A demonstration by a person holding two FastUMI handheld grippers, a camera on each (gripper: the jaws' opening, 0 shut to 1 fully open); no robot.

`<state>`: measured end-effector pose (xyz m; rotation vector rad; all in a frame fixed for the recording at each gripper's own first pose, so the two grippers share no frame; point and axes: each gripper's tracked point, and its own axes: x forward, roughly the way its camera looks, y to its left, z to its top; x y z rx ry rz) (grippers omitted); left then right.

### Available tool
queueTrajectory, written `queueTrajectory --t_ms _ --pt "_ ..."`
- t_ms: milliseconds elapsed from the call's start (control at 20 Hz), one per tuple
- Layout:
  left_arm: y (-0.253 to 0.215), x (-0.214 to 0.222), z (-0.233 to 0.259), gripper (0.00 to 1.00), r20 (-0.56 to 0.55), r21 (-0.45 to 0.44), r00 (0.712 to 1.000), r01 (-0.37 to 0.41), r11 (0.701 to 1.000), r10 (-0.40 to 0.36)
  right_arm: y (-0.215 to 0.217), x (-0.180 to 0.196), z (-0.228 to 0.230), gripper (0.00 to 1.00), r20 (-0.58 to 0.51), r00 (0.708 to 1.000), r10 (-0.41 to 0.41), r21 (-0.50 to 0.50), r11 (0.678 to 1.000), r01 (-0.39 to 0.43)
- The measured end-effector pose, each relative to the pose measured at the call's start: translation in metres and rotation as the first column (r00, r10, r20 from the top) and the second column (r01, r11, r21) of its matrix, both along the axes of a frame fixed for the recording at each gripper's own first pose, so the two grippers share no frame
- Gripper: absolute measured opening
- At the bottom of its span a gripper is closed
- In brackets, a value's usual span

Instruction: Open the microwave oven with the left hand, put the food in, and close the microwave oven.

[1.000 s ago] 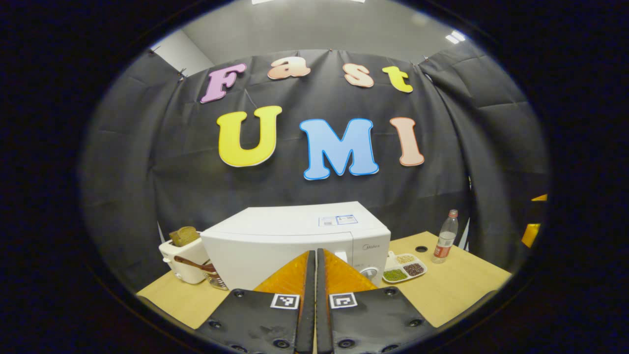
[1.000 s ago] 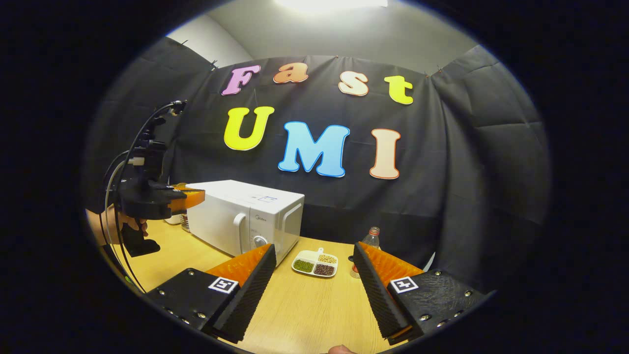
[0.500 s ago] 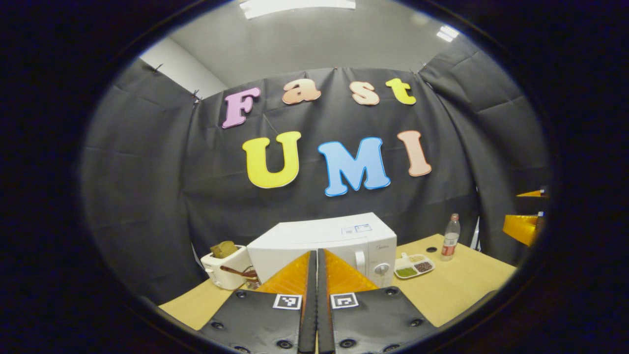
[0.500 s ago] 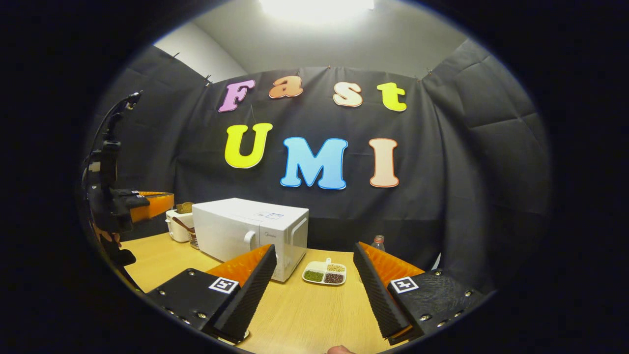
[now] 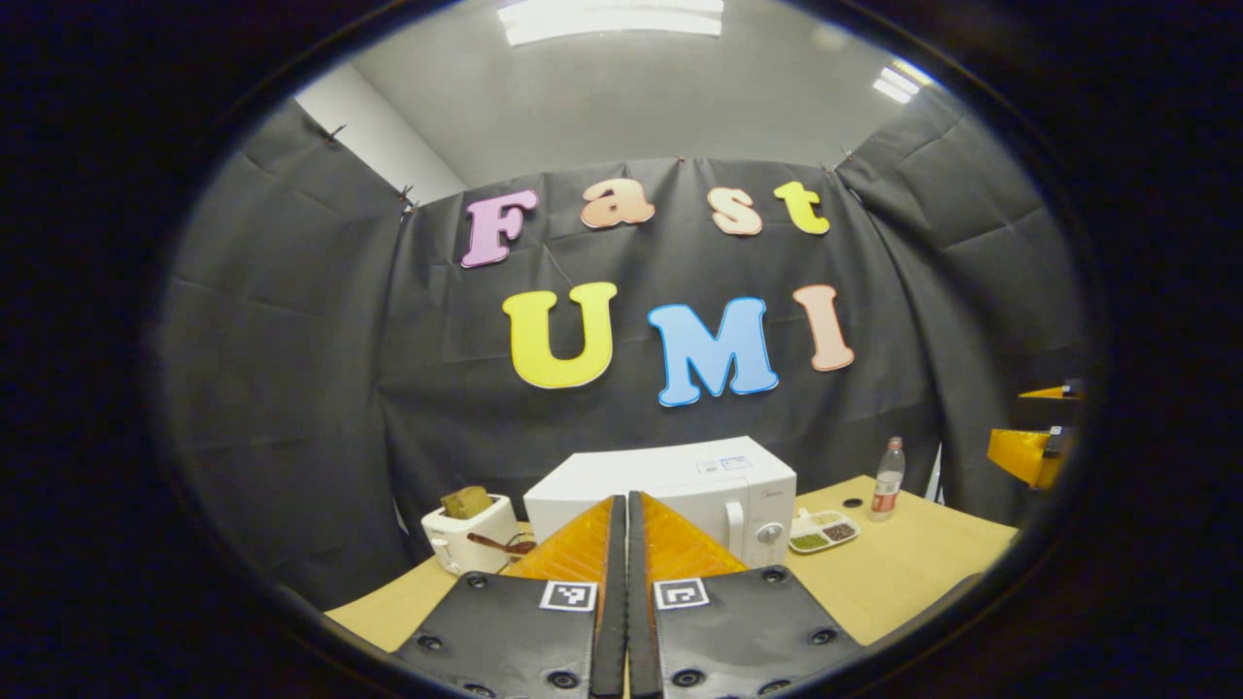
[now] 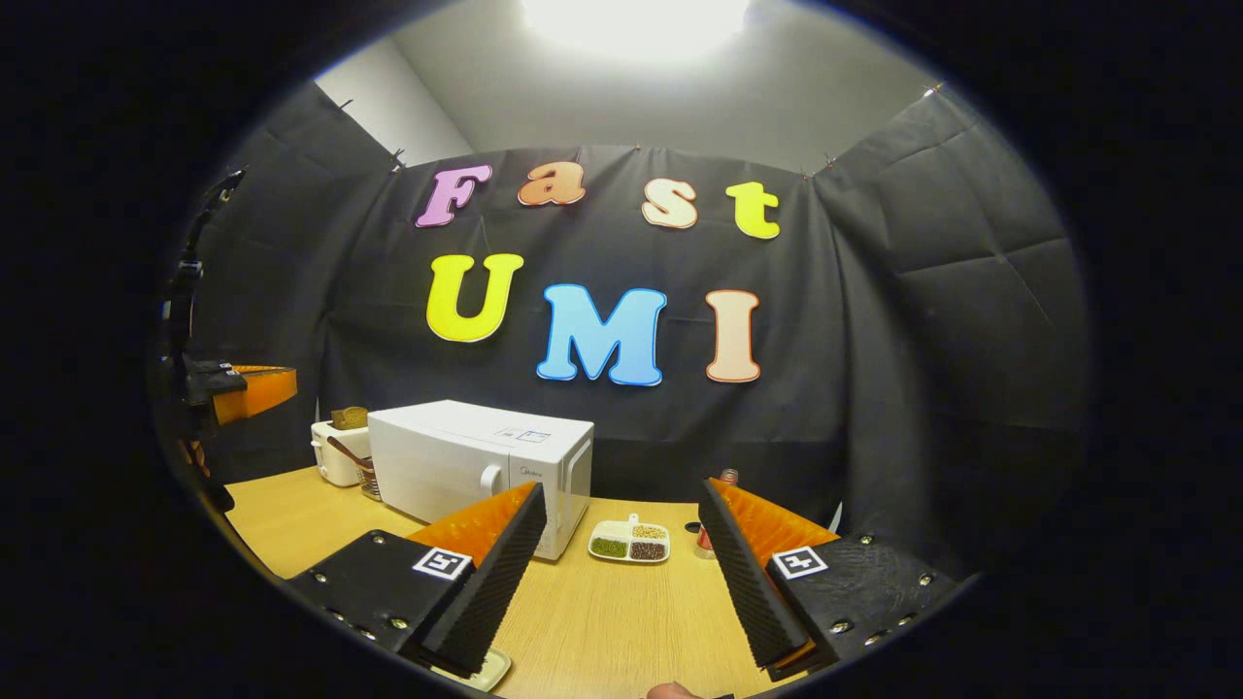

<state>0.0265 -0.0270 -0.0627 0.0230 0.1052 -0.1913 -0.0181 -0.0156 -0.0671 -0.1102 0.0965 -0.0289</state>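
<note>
Microwave (image 5: 670,485): white box seen standing on the wooden table (image 5: 903,573), door shut; judged heavy and rigid, unlikely to slide under a gentle pull.
Door handle (image 5: 735,522): an upright white bar at the right of the microwave's front, just left of the dial; judged stiff and smooth, hence somewhat slippery. It is taken as the place to grip, with fingers around the bar and the pull directed outward along the door's swing.
Food tray (image 6: 629,541): a small white divided dish with green, tan and dark portions, seen on the table just right of the microwave. It is judged light, with loose contents that would spill if tilted; a level hold at the rim or end tab is advised.
Bottle (image 5: 883,480): seen upright beyond the tray, further right of the microwave.
Toaster (image 5: 468,536): seen just left of the microwave, with bread in its slot.
Left gripper (image 5: 626,544): fingers pressed together on nothing, held well in front of the microwave; opening is required before the handle is taken.
Right gripper (image 6: 621,544): fingers spread wide, empty, held apart from the microwave, above the table.
Progress: no step is judged done.
</note>
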Motion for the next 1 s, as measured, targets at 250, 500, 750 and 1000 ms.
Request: queueTrajectory --t_ms 250,500,750,1000 --pt "0.008 -0.008 0.003 0.46 0.019 -0.001 1.000 0.015 1.000 -0.015 0.009 -0.008 0.007 0.96 0.009 1.000 -0.019 -0.009 1.000 0.019" --pt "0.017 -0.015 0.004 0.94 0.018 -0.015 1.000 0.004 1.000 -0.004 0.018 -0.014 0.014 0.96 0.023 0.999 -0.022 -0.007 1.000 0.022" --pt "0.032 -0.017 0.005 0.98 0.026 -0.012 0.999 -0.025 1.000 0.025 0.026 -0.014 0.020 0.96 0.031 0.999 -0.020 -0.002 1.000 0.020" --pt "0.048 -0.016 0.007 0.98 0.031 -0.018 0.998 -0.045 0.999 0.046 0.032 -0.014 0.029 0.96 0.048 0.999 -0.015 -0.005 1.000 0.015"
